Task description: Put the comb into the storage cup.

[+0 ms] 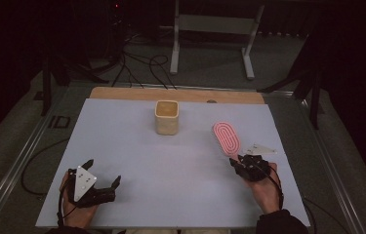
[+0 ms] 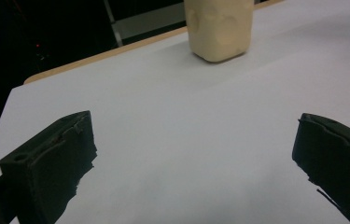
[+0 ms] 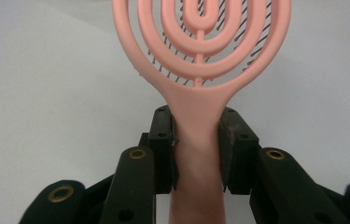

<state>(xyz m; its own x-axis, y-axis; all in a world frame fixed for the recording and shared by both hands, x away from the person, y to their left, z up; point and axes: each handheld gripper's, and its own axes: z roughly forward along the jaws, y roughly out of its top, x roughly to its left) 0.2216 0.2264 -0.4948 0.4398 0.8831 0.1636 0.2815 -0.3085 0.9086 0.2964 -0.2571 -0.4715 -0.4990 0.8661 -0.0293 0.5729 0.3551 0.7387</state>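
Note:
A pink hairbrush (image 1: 226, 137) with an open looped head points away from me at the right of the white table sheet (image 1: 136, 146). My right gripper (image 1: 237, 162) is shut on its handle; in the right gripper view the black pads (image 3: 163, 144) press both sides of the pink handle (image 3: 196, 140), and dark bristles show under the head (image 3: 200, 42). A cream square cup (image 1: 166, 117) stands upright at the middle back. My left gripper (image 1: 103, 174) rests at the front left, open, nothing between its jaws. In the left gripper view the cup (image 2: 218, 29) is far ahead.
A wooden strip (image 1: 175, 94) edges the table's far side. Beyond it are floor cables (image 1: 141, 68) and a white metal stand (image 1: 210, 44). A metal frame rail (image 1: 19, 161) runs along the left side.

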